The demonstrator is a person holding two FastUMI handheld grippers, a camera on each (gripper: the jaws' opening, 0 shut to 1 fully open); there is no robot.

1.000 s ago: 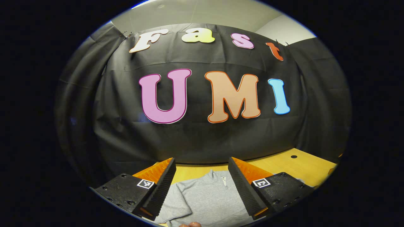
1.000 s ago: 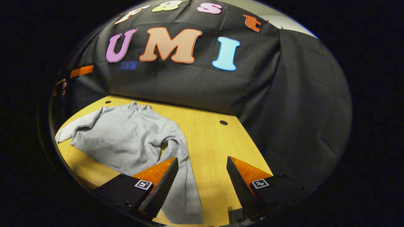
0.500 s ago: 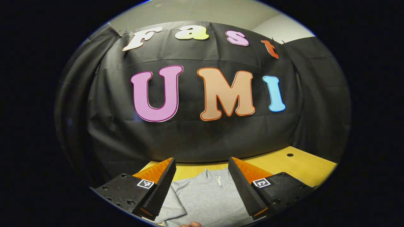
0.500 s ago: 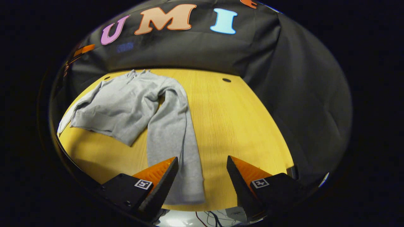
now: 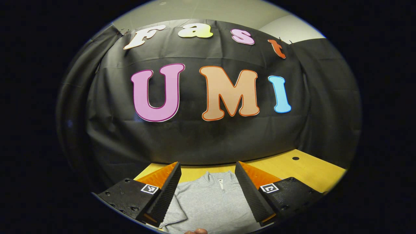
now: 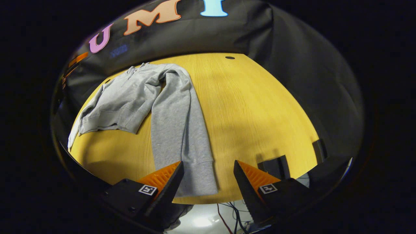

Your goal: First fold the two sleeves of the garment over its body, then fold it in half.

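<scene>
A grey zip-neck sweatshirt lies on the yellow wooden table. One long sleeve runs toward the table's near edge, and its cuff lies just ahead of my right gripper, between the open fingers' line, untouched. In the left gripper view the collar and chest show between the fingers of my left gripper, which is open and held above the cloth. A folded flap of the sweatshirt lies by its left finger.
Black cloth walls close the booth behind and to the right of the table. Small round holes mark the tabletop near the back. Black clamps sit on the near edge, with cables below it. A fingertip shows at the bottom edge.
The right gripper has tipped downward and pulled back toward the near table edge, so the sleeve's cuff now lies between its fingers' line. The left gripper drifted slightly; both stay open.
</scene>
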